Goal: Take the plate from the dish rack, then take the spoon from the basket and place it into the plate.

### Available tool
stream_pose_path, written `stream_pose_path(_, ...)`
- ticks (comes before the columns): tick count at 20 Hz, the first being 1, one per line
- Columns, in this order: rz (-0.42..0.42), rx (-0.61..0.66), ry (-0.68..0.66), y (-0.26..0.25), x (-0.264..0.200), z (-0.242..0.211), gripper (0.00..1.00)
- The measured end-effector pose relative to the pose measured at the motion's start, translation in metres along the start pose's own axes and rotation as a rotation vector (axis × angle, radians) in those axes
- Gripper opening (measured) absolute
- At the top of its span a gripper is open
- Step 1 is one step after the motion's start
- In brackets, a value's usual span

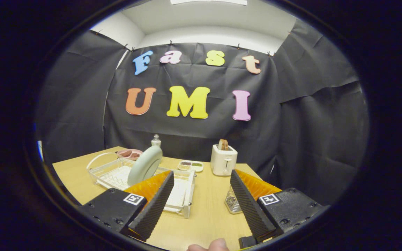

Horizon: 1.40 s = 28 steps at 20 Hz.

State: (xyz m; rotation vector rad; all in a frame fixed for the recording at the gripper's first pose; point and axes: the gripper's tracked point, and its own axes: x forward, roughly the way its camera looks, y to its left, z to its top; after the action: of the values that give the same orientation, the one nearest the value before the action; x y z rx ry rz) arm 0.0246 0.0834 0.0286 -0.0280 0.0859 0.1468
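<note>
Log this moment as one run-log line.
gripper open, holding nothing | plate upright in dish rack, ahead | basket beside one finger | stage: approach

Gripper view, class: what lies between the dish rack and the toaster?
In the gripper view, a small divided dish lies on the table between the dish rack and the toaster. The gripper hangs open, holding nothing.

Pretty evenly lit from a ceiling light panel (208,2) straight overhead, bright enough on the wooden table (208,205) with only soft, faint shadows under the dish rack (183,195) and toaster (223,160). Heavy fisheye bending toward the rim, walls curving in, dark cloth soaking up light and going murky at the sides. Sharp in the middle, a bit soft on the near fingers (152,205), which stand wide apart with nothing between them, and on the fingertip (209,245) at the bottom.
</note>
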Motion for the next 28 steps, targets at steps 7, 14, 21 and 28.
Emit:
stream_pose_path(7,0.098,-0.023,0.057,0.032,0.04,0.042,1.0)
stream_pose_path(14,0.226,-0.064,0.174,0.083,0.092,0.092,1.0)
stream_pose_path(21,0.305,-0.017,0.504,0.148,0.153,0.052,1.0)
stream_pose_path(28,0.292,0.098,0.837,0.19,0.17,-0.012,1.0)
